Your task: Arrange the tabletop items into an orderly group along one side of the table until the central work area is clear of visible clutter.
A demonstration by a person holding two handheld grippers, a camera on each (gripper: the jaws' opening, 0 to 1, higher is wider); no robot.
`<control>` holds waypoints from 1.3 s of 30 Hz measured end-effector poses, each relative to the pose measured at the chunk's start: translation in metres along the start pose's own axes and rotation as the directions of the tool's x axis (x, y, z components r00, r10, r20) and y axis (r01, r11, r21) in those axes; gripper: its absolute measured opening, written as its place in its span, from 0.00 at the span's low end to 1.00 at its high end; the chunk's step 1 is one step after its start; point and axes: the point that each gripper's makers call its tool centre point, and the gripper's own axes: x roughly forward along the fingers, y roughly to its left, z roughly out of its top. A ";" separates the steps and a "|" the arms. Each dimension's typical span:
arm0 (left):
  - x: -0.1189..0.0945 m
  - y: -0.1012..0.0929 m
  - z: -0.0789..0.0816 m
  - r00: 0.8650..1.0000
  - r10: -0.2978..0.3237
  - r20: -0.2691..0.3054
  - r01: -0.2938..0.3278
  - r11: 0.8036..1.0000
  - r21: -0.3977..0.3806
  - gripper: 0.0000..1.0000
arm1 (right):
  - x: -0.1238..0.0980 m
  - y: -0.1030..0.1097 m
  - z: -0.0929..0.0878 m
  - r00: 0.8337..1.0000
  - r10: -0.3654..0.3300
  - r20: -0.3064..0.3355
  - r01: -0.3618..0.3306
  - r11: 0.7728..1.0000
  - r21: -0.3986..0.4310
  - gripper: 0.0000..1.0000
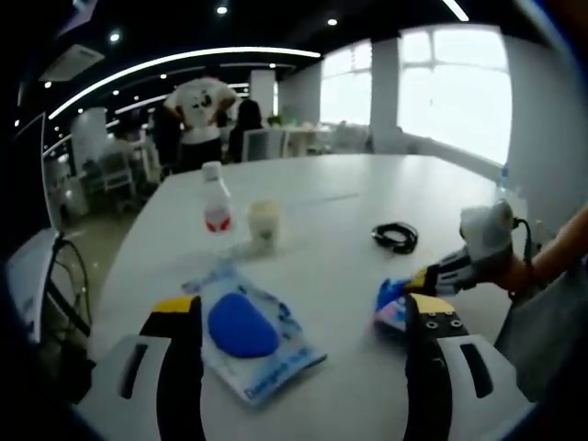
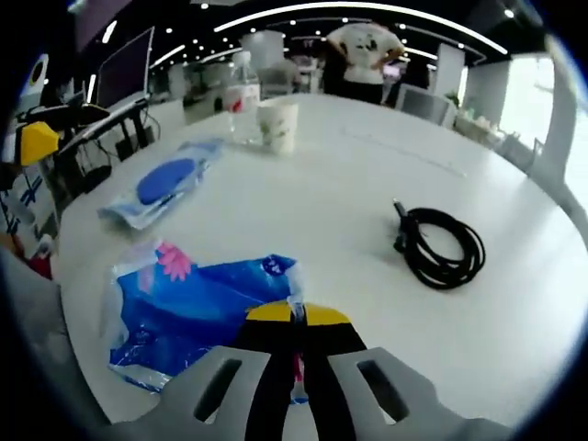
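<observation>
Blue tissue pack (image 2: 207, 317) pinched in the right tongs (image 2: 296, 323); left tongs (image 1: 303, 317) spread, level above the table (image 1: 340, 230).

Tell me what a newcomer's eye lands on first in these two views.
First, the blue tissue pack with a pink flower, its near edge pinched in the right tool, whose jaws are closed on it. Next, the clear packet holding a blue oval lying between the left tool's spread jaws. Farther off on the white table: a coiled black cable, a paper cup and a water bottle.
</observation>
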 end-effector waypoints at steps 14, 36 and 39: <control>0.001 -0.002 0.000 1.000 -0.004 -0.009 0.004 1.000 0.007 0.89 | -0.021 -0.039 0.017 0.997 -0.070 0.024 0.068 0.996 0.062 0.01; 0.001 -0.001 0.002 1.000 -0.011 0.004 0.011 1.000 -0.001 0.88 | -0.044 -0.146 0.061 0.956 -0.291 0.041 0.277 0.939 0.205 0.01; 0.001 -0.001 0.003 1.000 -0.012 0.006 0.012 1.000 -0.003 0.88 | -0.045 -0.158 0.066 0.950 -0.311 0.033 0.297 0.929 0.222 0.01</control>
